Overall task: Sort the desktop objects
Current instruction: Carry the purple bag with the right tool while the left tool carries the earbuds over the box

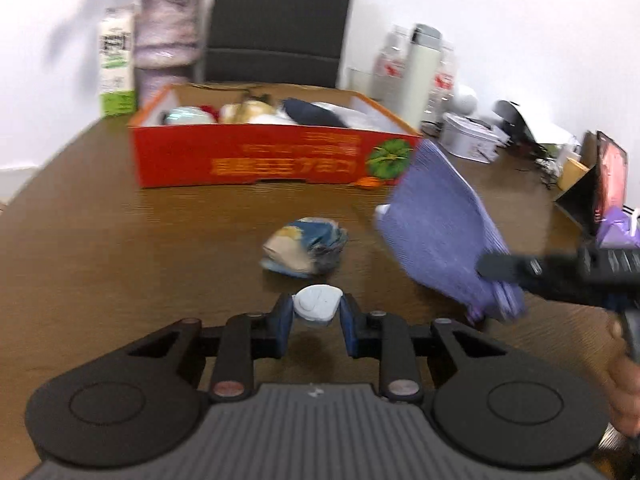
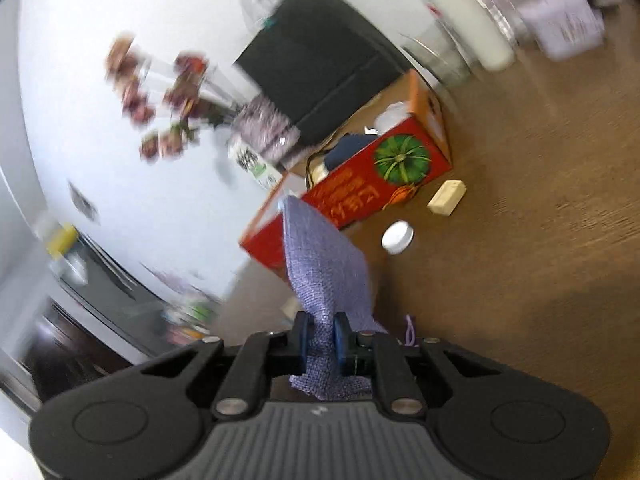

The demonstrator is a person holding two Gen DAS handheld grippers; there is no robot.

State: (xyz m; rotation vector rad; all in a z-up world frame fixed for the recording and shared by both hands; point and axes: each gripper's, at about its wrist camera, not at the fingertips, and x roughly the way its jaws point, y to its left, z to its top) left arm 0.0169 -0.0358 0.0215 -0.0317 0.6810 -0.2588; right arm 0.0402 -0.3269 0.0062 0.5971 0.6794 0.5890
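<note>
Desktop objects were found partly sorted: several sat inside a red cardboard box (image 1: 256, 156) at twelve o'clock on the brown wooden table (image 1: 120, 240) in the left wrist view. The contents were blurred; a dark blue item and pale rounded items could be made out, nothing more exact.

The left gripper (image 1: 316, 320) had its blue pads closed against a small pale grey-white object (image 1: 318, 306), pressing on both sides of it. Whether that object was clear of the tabletop could not be told. A crumpled blue and tan bundle (image 1: 306, 250) lay on the table just beyond it, between the gripper and the box, touching neither.

The right gripper (image 2: 320, 344) was clamped nearly shut on a purple knitted cloth (image 2: 324, 264), which stood up and forward from the pads, with its far end overlapping the box's near corner in that view. In the left wrist view the same cloth appeared at three o'clock, held off the table. A hand (image 1: 624, 384) showed at the frame's right edge, at four o'clock.

In the right wrist view a white round cap (image 2: 397, 237) and a cream block (image 2: 447, 197) lay on the table beside the box's front wall, apart from each other and from the box.

Behind the box stood a carton (image 1: 116, 64), a vase of flowers (image 1: 168, 36), a dark chair back (image 1: 280, 20) and a white flask (image 1: 420, 68). Both views were motion-blurred.
</note>
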